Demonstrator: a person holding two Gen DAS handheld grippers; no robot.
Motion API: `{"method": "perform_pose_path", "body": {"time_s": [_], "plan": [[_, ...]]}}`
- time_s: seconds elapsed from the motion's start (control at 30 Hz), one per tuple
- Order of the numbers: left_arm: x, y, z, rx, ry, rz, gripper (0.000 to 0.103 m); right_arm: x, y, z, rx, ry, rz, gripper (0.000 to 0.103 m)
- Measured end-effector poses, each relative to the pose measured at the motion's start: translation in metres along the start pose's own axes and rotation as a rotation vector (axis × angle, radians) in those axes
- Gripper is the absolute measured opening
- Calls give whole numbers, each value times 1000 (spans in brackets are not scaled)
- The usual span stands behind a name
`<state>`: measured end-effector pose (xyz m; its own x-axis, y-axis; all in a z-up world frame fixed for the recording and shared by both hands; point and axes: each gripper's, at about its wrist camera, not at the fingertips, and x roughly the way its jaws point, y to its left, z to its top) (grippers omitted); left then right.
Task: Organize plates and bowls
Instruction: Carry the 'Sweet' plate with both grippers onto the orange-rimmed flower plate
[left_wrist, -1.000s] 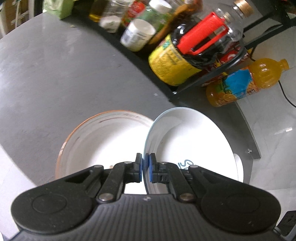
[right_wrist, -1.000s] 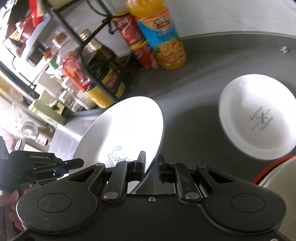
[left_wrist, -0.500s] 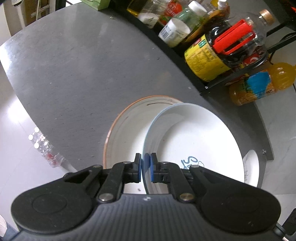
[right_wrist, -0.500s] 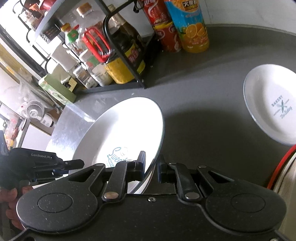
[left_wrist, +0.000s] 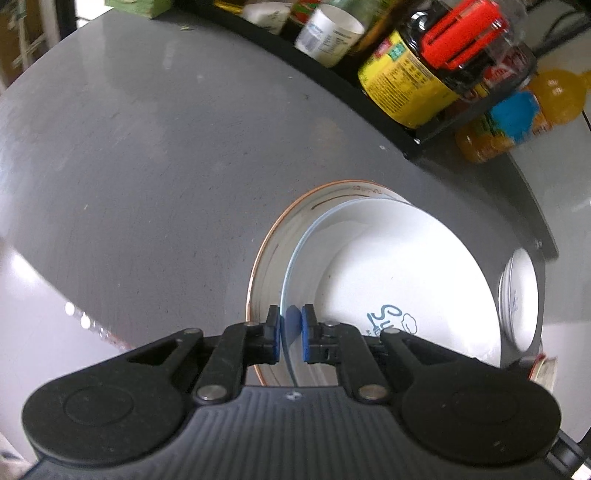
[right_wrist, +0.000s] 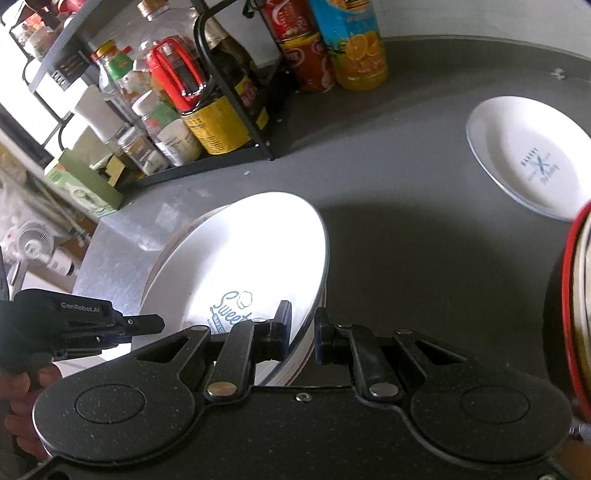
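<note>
A white plate printed "Sweet" (left_wrist: 388, 280) (right_wrist: 240, 251) lies tilted on top of an orange-rimmed plate (left_wrist: 273, 251) (right_wrist: 173, 243) on the grey table. My left gripper (left_wrist: 290, 334) is shut on the white plate's near rim, which stands between its blue pads. It also shows in the right wrist view as the left gripper (right_wrist: 147, 325) at the plate's left edge. My right gripper (right_wrist: 301, 332) straddles the opposite rim and is shut on it. A smaller white "Bakery" plate (right_wrist: 532, 155) (left_wrist: 521, 295) lies flat, apart to the right.
A black wire rack (right_wrist: 207, 162) (left_wrist: 369, 88) full of bottles and jars lines the table's back. An orange juice bottle (right_wrist: 354, 44) (left_wrist: 517, 118) and a red can (right_wrist: 306, 55) stand beside it. A red-rimmed dish (right_wrist: 572, 295) is at the far right. A hand (right_wrist: 18, 391) holds the left gripper.
The white plate has come down and over the orange-rimmed plate, now mostly covering it. The left gripper's pads look slightly farther apart. The right gripper's gap is unchanged.
</note>
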<state>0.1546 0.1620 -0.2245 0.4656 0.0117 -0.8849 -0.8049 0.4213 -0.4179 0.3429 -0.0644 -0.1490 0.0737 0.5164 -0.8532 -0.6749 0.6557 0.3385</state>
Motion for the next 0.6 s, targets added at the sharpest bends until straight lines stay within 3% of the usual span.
{"method": "perform_pose_path", "body": {"time_s": [0.2,0.6], "plan": [[4,-4,6,102,12,8,10,4,5,-16,43,-21,-59,10],[0,-13,15,206,62,32,11,10,8,-28,117,-43,-129,10]]}}
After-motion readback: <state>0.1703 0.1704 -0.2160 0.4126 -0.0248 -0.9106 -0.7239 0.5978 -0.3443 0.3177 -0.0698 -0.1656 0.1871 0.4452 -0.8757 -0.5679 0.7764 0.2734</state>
